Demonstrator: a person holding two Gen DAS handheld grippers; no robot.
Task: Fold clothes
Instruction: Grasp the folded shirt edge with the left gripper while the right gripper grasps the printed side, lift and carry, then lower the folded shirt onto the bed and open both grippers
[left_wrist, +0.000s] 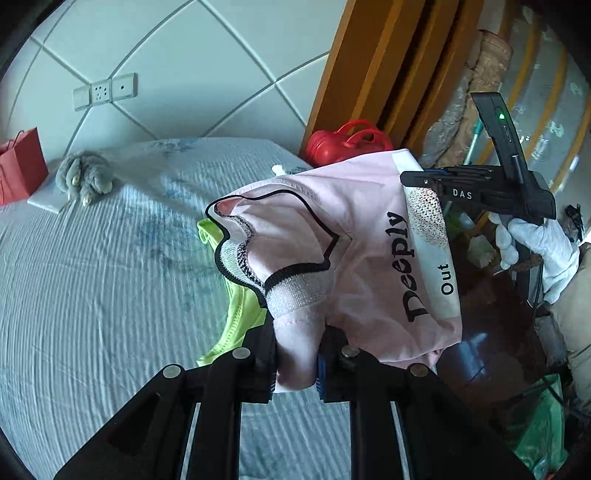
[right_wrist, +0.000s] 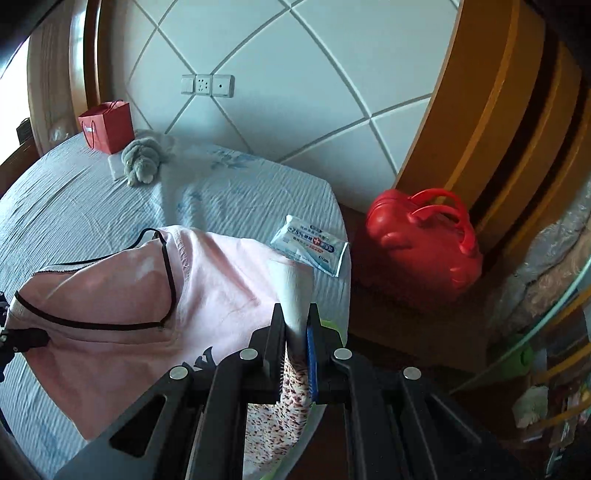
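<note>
From your left wrist camera, your left gripper (left_wrist: 295, 354) has its jaws clamped on a bunched fold of the pink T-shirt (left_wrist: 332, 240), holding it up above the bed (left_wrist: 92, 277). The shirt hangs spread between your two tools, its black-trimmed neckline open toward the lens and the words "Deeply" and "Out" printed along the far side. Your right gripper (left_wrist: 424, 184) grips the shirt's opposite edge by the white strip, and your white-gloved hand (left_wrist: 539, 251) holds its handle. Beneath the shirt a lime-green garment (left_wrist: 236, 314) lies on the sheet. Further up the bed, a grey plush toy (left_wrist: 85, 181) rests on a white flat item, with a red paper bag (left_wrist: 18, 166) beside it. A red handbag (left_wrist: 343, 144) sits past the bed's edge, against the wooden frame (left_wrist: 369, 74).

From your right wrist camera, your right gripper (right_wrist: 297, 332) is pinched tight on the white and speckled strip of the pink T-shirt (right_wrist: 129, 314), which drapes away to the left over the bed (right_wrist: 74, 192). At the far left edge a bit of your left gripper (right_wrist: 22, 338) shows, holding the shirt's other end. A packet of wipes (right_wrist: 310, 245) lies on the sheet just beyond the shirt, near the mattress edge. The grey plush toy (right_wrist: 142, 160) and red paper bag (right_wrist: 107, 127) sit by the padded headboard (right_wrist: 277, 92), and the red handbag (right_wrist: 421, 236) stands off the bed to the right.
</note>
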